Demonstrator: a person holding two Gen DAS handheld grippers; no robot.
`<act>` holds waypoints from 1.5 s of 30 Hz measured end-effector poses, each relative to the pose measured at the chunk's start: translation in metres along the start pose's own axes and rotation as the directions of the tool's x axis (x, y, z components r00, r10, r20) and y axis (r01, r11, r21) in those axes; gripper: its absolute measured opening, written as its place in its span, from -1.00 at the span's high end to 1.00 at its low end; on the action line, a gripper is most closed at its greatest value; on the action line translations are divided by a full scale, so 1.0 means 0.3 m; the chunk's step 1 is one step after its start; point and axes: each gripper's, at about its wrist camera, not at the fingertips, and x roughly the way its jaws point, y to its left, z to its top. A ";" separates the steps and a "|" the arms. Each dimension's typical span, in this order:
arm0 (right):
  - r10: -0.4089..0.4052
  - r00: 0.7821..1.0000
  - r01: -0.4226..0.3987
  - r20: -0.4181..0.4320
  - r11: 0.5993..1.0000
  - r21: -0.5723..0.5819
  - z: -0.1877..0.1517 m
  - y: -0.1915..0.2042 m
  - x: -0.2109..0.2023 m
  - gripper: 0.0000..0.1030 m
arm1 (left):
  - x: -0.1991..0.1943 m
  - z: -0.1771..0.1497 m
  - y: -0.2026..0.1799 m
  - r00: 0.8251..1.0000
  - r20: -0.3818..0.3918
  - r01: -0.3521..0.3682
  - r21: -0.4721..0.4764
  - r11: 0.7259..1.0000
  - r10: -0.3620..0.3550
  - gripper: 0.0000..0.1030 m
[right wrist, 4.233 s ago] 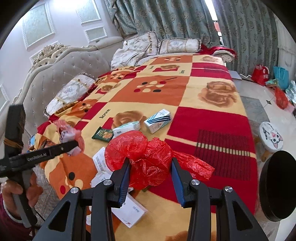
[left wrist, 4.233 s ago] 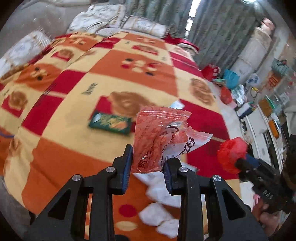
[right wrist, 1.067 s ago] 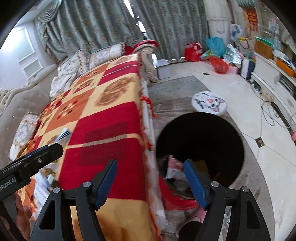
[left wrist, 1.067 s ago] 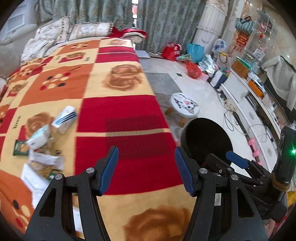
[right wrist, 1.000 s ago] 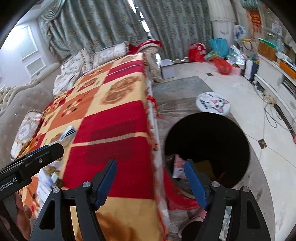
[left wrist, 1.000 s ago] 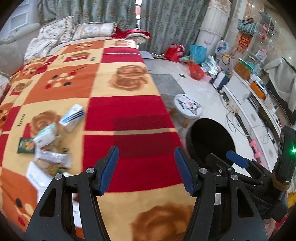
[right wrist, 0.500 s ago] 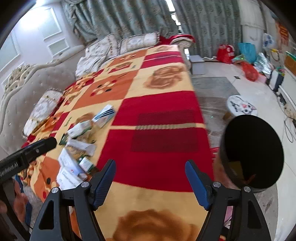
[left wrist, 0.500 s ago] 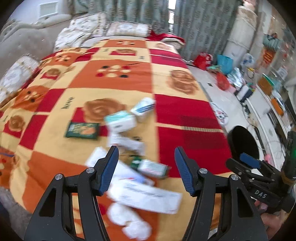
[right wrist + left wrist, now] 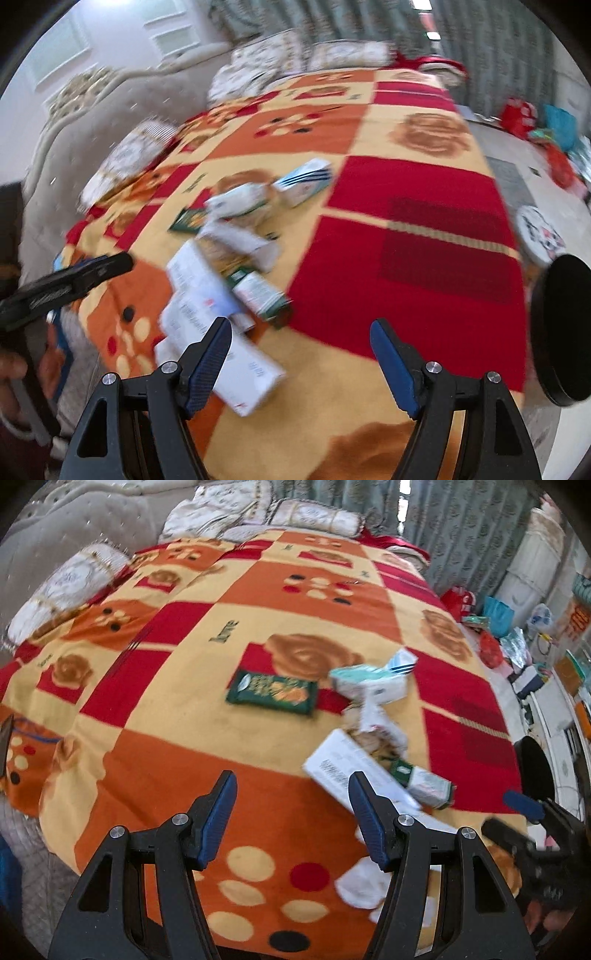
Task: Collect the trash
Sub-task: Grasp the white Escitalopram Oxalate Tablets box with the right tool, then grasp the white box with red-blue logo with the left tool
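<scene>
Left gripper (image 9: 290, 814) hangs over the bed's checked blanket (image 9: 177, 775), fingers (image 9: 218, 812) apart with nothing between them, only orange cloth beneath. Moving right, the trash sits in a loose heap on the blanket: a dark green snack packet (image 9: 272, 697) lies flat and alone, then a pale teal-and-white tissue pack (image 9: 369, 685), a small blue-striped carton (image 9: 402, 663) just behind it, crumpled wrappers, a long white box (image 9: 354, 771) and a green-and-white box (image 9: 424, 781) resting against it (all a little blurred). White crumpled tissue (image 9: 364, 884) lies at the near edge. Right gripper (image 9: 301, 363) hovers over the blanket's near edge, fingers (image 9: 391, 365) spread wide and empty, a white box (image 9: 240, 376) just beside the left one. Far right, the black bin (image 9: 561, 328) stands on the floor beside the bed.
</scene>
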 end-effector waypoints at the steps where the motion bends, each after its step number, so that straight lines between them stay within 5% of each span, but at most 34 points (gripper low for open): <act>1: 0.008 1.000 -0.008 -0.010 1.000 -0.019 -0.005 0.014 0.008 -0.46 | 0.007 0.000 0.010 1.000 -0.004 -0.002 -0.008 1.000 0.002 -0.20; 6: 0.036 0.997 -0.045 -0.064 0.988 -0.150 -0.027 0.104 0.081 -0.46 | 0.018 0.007 0.031 1.000 -0.004 -0.004 -0.030 1.000 0.004 -0.20; 11: -0.032 0.997 0.007 -0.073 0.950 -0.313 -0.050 0.192 0.153 -0.42 | 0.033 0.004 0.019 1.000 -0.021 0.006 -0.029 1.000 -0.006 -0.20; 12: -0.040 0.997 0.016 -0.067 0.947 -0.320 -0.053 0.193 0.156 -0.11 | 0.037 0.002 0.016 1.000 -0.025 0.009 -0.027 1.000 -0.010 -0.20; 18: -0.003 1.000 0.004 0.006 0.974 -0.228 -0.054 0.126 0.063 0.04 | 0.065 -0.017 -0.024 0.996 -0.050 0.072 -0.038 0.997 -0.074 -0.20; 26: -0.152 0.987 0.152 0.046 0.988 -0.011 -0.044 -0.112 -0.014 0.04 | 0.162 -0.043 -0.130 0.984 -0.088 0.150 -0.084 0.985 -0.157 -0.20; 34: -0.200 0.980 0.199 0.006 0.977 0.071 -0.067 -0.205 0.022 0.03 | 0.258 0.001 -0.158 0.992 -0.088 0.080 -0.149 0.986 -0.094 -0.20; 38: -0.220 0.976 0.220 -0.010 0.974 0.062 -0.079 -0.207 0.058 0.03 | 0.255 -0.010 -0.137 0.990 -0.085 0.101 -0.142 0.985 -0.114 -0.19; 39: -0.220 0.975 0.220 -0.014 0.974 0.057 -0.081 -0.208 0.069 0.03 | 0.250 -0.012 -0.133 0.990 -0.089 0.101 -0.137 0.985 -0.113 -0.16; 42: -0.228 0.974 0.228 -0.011 0.972 0.052 -0.091 -0.210 0.084 0.03 | 0.230 -0.015 -0.116 0.989 -0.101 0.099 -0.120 0.988 -0.111 0.48; 45: -0.222 0.975 0.221 0.008 0.974 0.056 -0.089 -0.207 0.075 0.10 | 0.195 -0.015 -0.098 0.982 -0.100 0.145 -0.124 0.982 -0.157 0.57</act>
